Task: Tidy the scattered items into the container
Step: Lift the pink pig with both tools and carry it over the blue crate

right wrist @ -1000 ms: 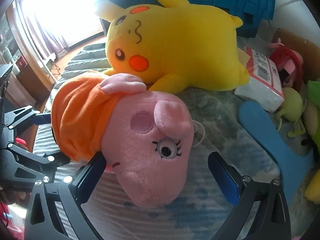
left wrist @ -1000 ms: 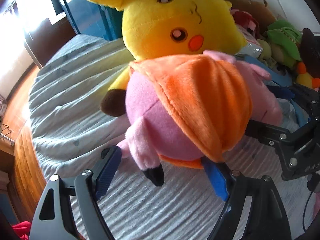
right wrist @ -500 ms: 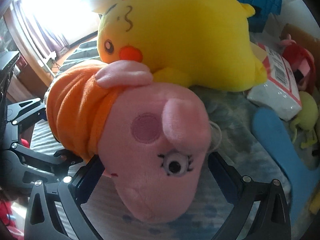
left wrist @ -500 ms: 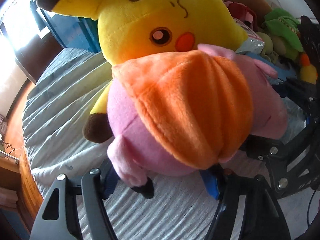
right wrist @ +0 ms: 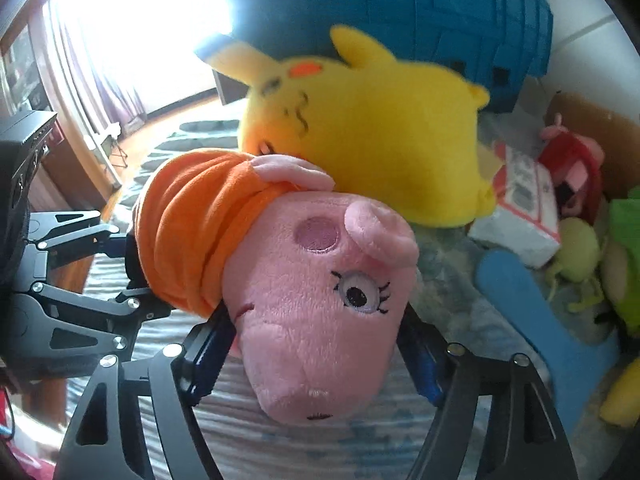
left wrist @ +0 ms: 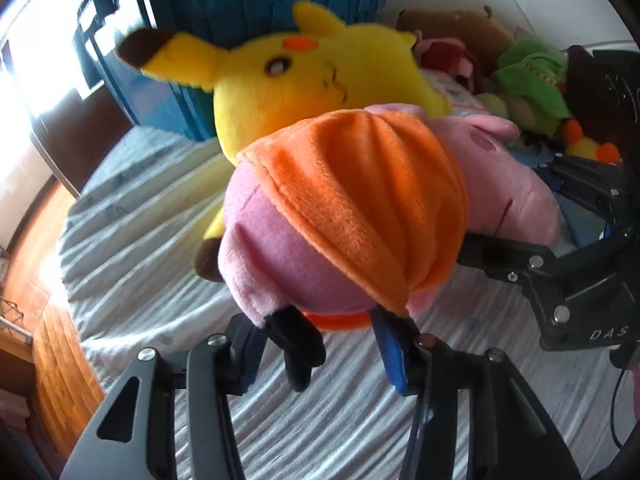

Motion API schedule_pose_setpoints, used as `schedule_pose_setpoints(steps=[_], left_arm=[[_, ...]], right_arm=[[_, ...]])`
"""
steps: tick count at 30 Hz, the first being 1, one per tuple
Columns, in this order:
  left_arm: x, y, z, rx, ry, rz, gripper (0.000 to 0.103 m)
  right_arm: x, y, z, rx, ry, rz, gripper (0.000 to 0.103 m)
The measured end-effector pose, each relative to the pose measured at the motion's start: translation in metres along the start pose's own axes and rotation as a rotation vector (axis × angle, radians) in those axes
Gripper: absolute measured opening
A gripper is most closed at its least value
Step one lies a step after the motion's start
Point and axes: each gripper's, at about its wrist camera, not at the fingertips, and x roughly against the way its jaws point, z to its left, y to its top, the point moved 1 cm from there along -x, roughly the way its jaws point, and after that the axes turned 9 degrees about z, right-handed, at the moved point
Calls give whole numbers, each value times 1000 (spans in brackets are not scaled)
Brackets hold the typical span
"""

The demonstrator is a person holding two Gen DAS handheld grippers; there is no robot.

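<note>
A pink pig plush in an orange dress hangs just above the grey bed sheet. My left gripper is closing, and its pads press on the plush's lower body beside the black-tipped legs. In the right wrist view the pig's head fills the right gripper, whose closing jaws squeeze both sides of the head. A big yellow plush lies right behind the pig. The blue slatted container stands behind that.
A green plush, a red plush, a white packet and a flat blue toy crowd the bed's right side. The bed edge drops to a wooden floor on the left.
Both grippers have narrowed onto the pig plush, the left on its bottom, the right on its head. The pig has lifted slightly, away from the yellow plush.
</note>
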Motion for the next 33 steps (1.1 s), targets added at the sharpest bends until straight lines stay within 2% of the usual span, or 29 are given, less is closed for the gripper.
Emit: schedule_pose_setpoints(steps=[7, 14, 24, 33], left_arm=[[53, -8, 4, -26, -11, -76, 49], [87, -15, 12, -26, -18, -117, 49], [129, -33, 38, -31, -19, -184, 49], [170, -51, 87, -84, -44, -259, 49]], right_arm=[[49, -6, 23, -5, -9, -57, 74], [90, -3, 35, -8, -39, -97, 74], [120, 2, 77, -17, -78, -147, 74], [140, 17, 139, -35, -145, -208, 75]])
